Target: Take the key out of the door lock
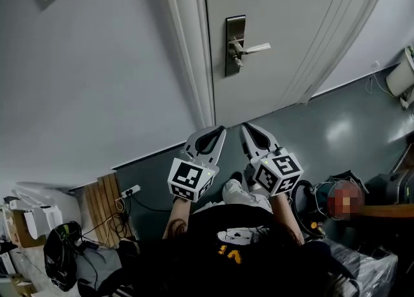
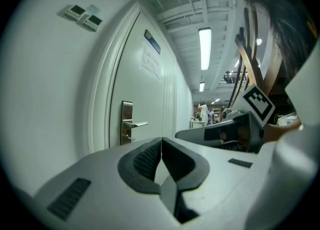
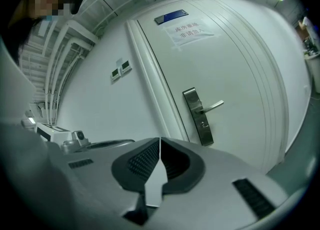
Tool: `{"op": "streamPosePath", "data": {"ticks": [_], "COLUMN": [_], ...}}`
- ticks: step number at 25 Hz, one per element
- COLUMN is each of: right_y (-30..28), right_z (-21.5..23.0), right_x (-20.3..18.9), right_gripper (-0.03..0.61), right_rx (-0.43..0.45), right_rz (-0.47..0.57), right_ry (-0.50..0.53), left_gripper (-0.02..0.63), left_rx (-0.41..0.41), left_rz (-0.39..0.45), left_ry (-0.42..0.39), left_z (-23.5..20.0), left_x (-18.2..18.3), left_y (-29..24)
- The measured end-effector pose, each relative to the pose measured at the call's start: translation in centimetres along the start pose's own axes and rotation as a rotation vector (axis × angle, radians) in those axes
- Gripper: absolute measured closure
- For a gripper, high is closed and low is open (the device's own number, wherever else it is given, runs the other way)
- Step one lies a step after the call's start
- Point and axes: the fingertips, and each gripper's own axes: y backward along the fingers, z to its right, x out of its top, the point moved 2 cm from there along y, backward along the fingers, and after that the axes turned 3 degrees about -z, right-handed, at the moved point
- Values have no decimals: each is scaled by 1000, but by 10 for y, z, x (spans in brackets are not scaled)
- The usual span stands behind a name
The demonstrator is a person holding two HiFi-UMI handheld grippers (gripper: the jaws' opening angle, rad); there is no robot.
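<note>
1. The left gripper [image 1: 213, 132] and the right gripper [image 1: 251, 129] sit side by side in the lower middle of the head view, tips pointing up at the door [image 1: 291, 4].
2. The left claw is clenched, its pads meeting with nothing between them.
3. The right claw is clenched too, and it is just as empty.
4. The key [image 1: 237, 61] sticks out of the silver lock plate [image 1: 235, 27], just under the lever handle [image 1: 255, 48], in the upper middle of the head view.
5. It is well apart from both claws, and neither touches it.
6. In the left gripper view the plate stands left of the jaws. In the right gripper view it stands right of them.
</note>
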Motion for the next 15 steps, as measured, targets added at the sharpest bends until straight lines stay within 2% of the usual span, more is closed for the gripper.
{"op": "streamPosePath", "data": {"ticks": [5, 15], "right_y": [-30, -66], "right_z": [34, 86], "right_x": [21, 46], "right_gripper": [572, 571], "right_rx": [21, 72], "right_rz": [-2, 1], "right_ry": [-20, -70], "left_gripper": [604, 604], "left_rx": [-1, 13], "left_rz": [-4, -42], "left_ry": [0, -35], "left_z": [-17, -31], "left_x": [12, 21], "left_y": [-47, -108]}}
